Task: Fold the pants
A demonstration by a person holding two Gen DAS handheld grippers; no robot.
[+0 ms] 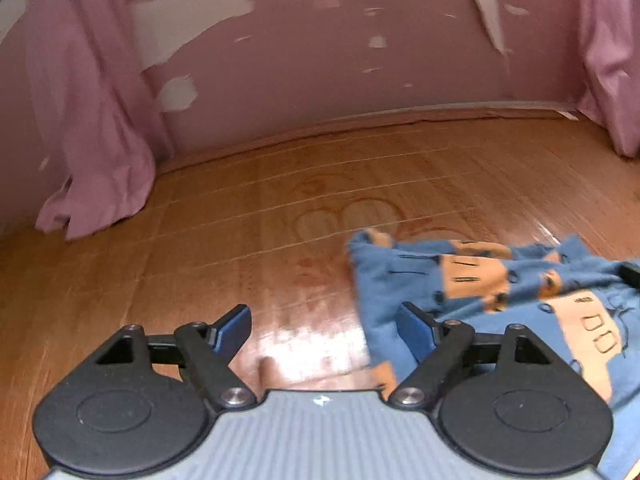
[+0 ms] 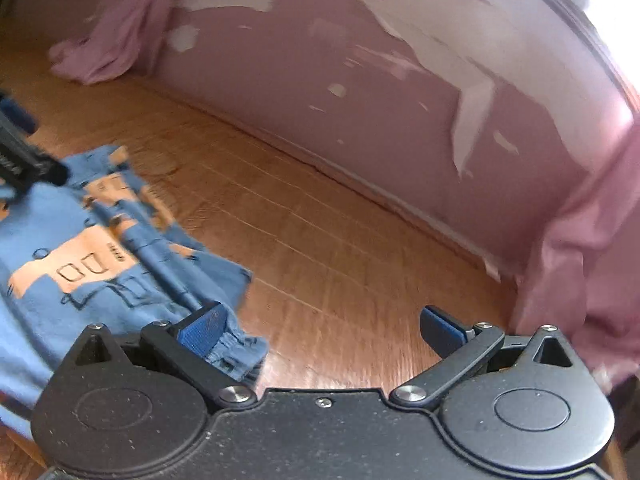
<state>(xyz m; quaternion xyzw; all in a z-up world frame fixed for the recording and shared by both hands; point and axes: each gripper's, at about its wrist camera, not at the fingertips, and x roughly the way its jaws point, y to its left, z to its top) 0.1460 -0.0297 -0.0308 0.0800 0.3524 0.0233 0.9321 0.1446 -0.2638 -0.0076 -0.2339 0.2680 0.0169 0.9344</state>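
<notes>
We saw a pink wall [image 1: 320, 60] with large patches of peeled paint, and pink curtains [image 1: 92, 140] hanging to the floor at both sides. Below it ran a glossy wooden plank floor [image 1: 200, 240], marked with faint ring-shaped stains.

The pants [image 1: 500, 292], blue with orange printed patches and dark outlines, lay crumpled on that floor. In the left wrist view they sat to the right, reaching under the claw's right finger; in the right wrist view they lay to the left, with a gathered edge close under the left finger. Both views were blurred, so we could not tell whether cloth touched either finger.

The left claw [image 1: 326, 330] stood released, its blue-padded fingers spread wide over bare floor at the edge of the pants, with nothing between them. The right claw [image 2: 326, 328] was likewise spread wide and held nothing, bare floor showing in the gap. Part of the left claw appeared dark and blurred at the left edge of the right wrist view, above the pants.
</notes>
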